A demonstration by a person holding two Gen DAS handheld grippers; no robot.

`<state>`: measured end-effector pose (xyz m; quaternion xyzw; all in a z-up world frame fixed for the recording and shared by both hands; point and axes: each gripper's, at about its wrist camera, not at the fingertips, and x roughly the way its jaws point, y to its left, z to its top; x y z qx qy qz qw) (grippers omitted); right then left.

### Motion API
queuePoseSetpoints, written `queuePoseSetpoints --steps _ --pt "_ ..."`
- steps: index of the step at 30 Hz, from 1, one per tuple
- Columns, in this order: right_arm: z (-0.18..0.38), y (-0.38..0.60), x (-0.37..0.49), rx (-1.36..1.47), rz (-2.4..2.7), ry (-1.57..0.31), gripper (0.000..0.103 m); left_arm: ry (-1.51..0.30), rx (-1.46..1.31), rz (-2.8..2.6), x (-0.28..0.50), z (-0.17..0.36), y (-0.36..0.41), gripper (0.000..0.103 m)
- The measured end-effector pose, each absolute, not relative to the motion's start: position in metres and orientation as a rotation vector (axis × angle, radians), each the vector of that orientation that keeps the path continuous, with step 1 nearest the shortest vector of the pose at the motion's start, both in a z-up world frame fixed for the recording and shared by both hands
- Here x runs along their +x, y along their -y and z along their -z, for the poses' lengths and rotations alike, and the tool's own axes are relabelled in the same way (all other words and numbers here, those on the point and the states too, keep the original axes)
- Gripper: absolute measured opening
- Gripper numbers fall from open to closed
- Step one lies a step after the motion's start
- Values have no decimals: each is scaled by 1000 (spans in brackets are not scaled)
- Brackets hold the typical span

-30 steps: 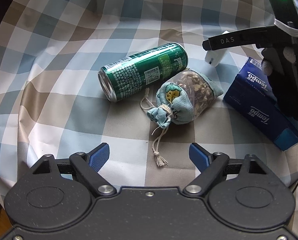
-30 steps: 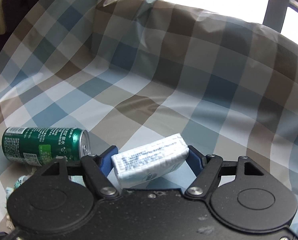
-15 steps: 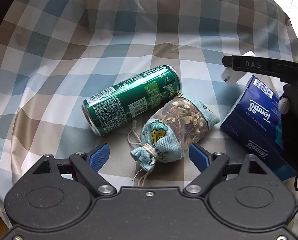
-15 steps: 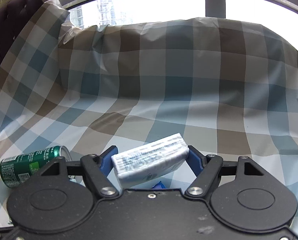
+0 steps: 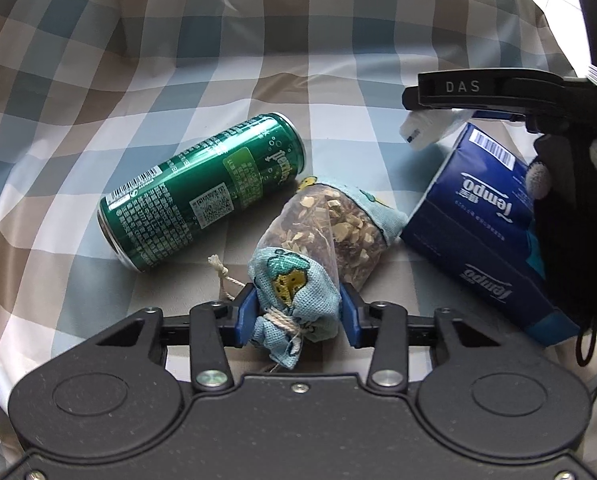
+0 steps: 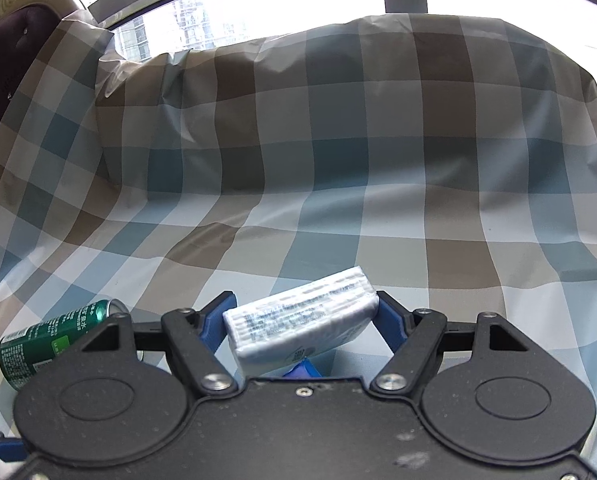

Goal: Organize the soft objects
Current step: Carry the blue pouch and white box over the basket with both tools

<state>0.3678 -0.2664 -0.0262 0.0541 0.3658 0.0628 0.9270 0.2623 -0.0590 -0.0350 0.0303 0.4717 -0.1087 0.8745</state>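
Observation:
A small cloth sachet (image 5: 322,240) of dried pieces lies on the checked cloth, its tied light-blue neck toward me. My left gripper (image 5: 296,312) is shut on that neck. My right gripper (image 6: 300,320) is shut on a white tissue pack (image 6: 302,316) and holds it above the cloth; it also shows in the left wrist view (image 5: 422,132), over the far end of a blue Tempo tissue box (image 5: 486,216).
A green drink can (image 5: 206,192) lies on its side just left of the sachet, also in the right wrist view (image 6: 54,336). The checked cloth (image 6: 338,200) rises over a cushion at the back. A dark padded chair (image 6: 2,60) stands far left.
My left gripper moved forward onto the sachet and closed on its tied neck. My right gripper kept the tissue pack and tilted up a little.

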Motion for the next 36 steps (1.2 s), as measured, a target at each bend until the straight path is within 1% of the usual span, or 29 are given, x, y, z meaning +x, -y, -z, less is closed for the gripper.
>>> queuePoseSetpoints --steps 2,8,11,12,13,15,16,28,31,32,33,34,36 --pt "27 267 368 115 -126 -751 73 -994 54 239 252 33 57 41" --pt "27 261 367 83 -118 -748 73 -1038 72 258 222 30 46 41" --pt "27 261 367 80 -114 -748 73 -1040 96 255 217 29 45 47" --pt "27 261 367 80 -112 -750 73 -1031 103 255 217 28 45 54" --pt "27 261 368 81 -110 -753 73 -1018 111 251 217 26 46 65" --pt "28 261 368 81 -107 -759 73 -986 122 242 221 24 49 81" --pt "28 261 369 81 -106 -761 73 -976 125 239 223 24 51 82" --pt "30 262 371 88 -101 -773 73 -1005 171 263 252 53 81 83" --pt "30 262 371 90 -99 -769 73 -1021 144 261 258 58 80 84" --pt "30 262 370 92 -98 -767 73 -1022 131 262 258 58 79 82" --pt "30 262 370 94 -98 -766 73 -1021 124 265 258 57 78 78" --pt "30 262 370 95 -98 -765 73 -1017 121 266 258 56 78 71" --pt "30 263 369 98 -97 -763 73 -1009 106 274 255 52 75 63"
